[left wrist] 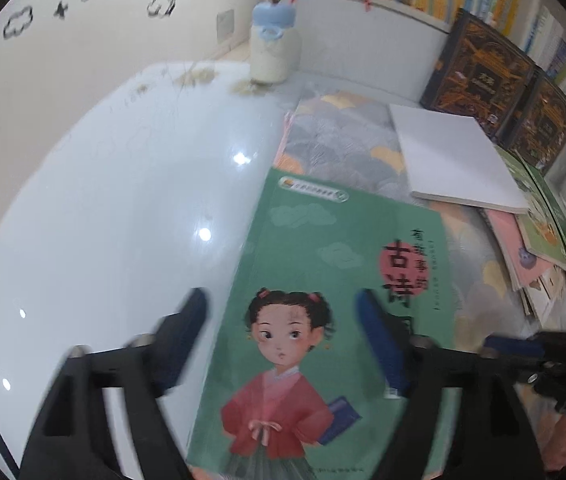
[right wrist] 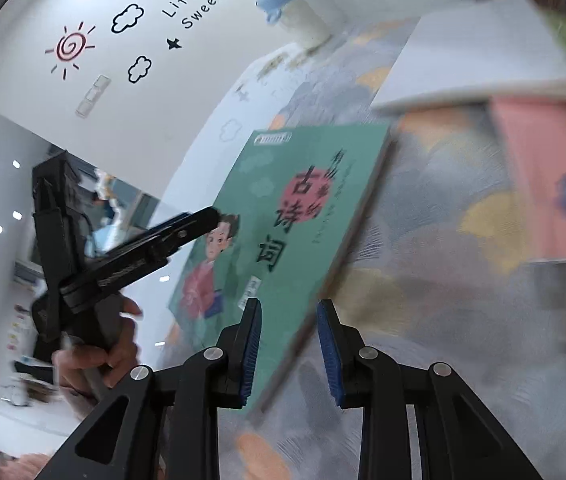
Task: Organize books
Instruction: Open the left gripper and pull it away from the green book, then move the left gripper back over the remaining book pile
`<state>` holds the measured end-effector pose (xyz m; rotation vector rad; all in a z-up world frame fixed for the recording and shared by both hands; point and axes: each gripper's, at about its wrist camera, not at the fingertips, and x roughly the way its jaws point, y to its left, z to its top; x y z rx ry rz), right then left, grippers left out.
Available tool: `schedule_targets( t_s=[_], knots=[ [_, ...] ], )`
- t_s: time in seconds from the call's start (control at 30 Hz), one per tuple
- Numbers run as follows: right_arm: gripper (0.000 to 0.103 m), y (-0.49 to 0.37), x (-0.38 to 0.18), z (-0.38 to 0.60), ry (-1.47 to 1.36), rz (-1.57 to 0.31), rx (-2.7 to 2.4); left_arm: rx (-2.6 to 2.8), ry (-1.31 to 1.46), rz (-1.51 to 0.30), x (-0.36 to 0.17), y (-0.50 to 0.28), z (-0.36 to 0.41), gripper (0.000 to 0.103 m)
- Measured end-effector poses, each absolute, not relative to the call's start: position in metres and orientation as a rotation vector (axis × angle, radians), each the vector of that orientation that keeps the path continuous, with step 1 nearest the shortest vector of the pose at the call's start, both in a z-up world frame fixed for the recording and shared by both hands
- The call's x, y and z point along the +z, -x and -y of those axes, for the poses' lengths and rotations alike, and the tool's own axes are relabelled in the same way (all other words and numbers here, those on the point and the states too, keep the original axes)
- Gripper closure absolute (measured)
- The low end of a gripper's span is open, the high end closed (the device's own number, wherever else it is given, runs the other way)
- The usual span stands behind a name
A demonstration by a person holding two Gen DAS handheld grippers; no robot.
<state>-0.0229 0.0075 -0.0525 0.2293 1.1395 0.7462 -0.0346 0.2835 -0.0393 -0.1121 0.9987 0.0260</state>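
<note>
A: Starting big — glossy white tabletop [left wrist: 103, 208], patterned grey-and-yellow mat [left wrist: 339, 136] covering its right half. Along the far right edge, dark ornate books [left wrist: 479, 76] leaning upright against the shelf row behind.

B: Lying flat on the mat near that far edge, a white book [left wrist: 451, 156]. Beside it toward the right edge, a loose pile of pink and green books [left wrist: 539, 236], fanning out, not squared up.

A: Now the one in play: green book with the girl on the cover [left wrist: 315, 320], sitting at the mat's left border, half over the mat, half over bare white top. Looking tilted in the right wrist view [right wrist: 303, 208], near edge possibly lifted; blur making that hard to call.

B: Far corner, just a white bottle with a blue cap [left wrist: 273, 48]. Out of the action.

A: Grippers, then. Left gripper [left wrist: 283, 324] spread wide, straddling the green cover from above, fingers either side of the girl's head, pinching nothing.

B: Right gripper [right wrist: 289, 344] also parted, though narrower, lining up on the book's near right edge, the cover edge running between the blue pads [right wrist: 253, 344]. Not clamped yet, judging by the gap.

A: Step in hand, probably: securing the green book for moving to the pile or the upright row.

B: Calling next for closing the right pads on that thin edge squarely, left steadying the cover against sliding on the slick top.
</note>
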Motion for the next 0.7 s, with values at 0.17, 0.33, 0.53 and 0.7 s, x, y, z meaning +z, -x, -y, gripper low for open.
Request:
schedule_targets(
  t_s=[0.17,0.33,0.53,0.7],
  knots=[
    [0.015,0.050,-0.028,0.042,-0.146,-1.044,0.587,-0.105,0.146,-0.994,-0.024,0.047,-0.239,0.009],
    [0.011,0.058,-0.033,0.125,-0.064,-0.991,0.290,-0.155,0.126,-1.032,-0.032,0.047,-0.170,0.006],
    [0.012,0.045,-0.052,0.193,-0.044,-0.905,0.059,-0.148,-0.037,-1.145,-0.078,0.048,-0.082,0.002],
    [0.009,0.031,-0.065,0.203,-0.079,-0.951,0.100,-0.121,-0.048,-1.074,-0.088,0.052,-0.071,0.000]
  ],
)
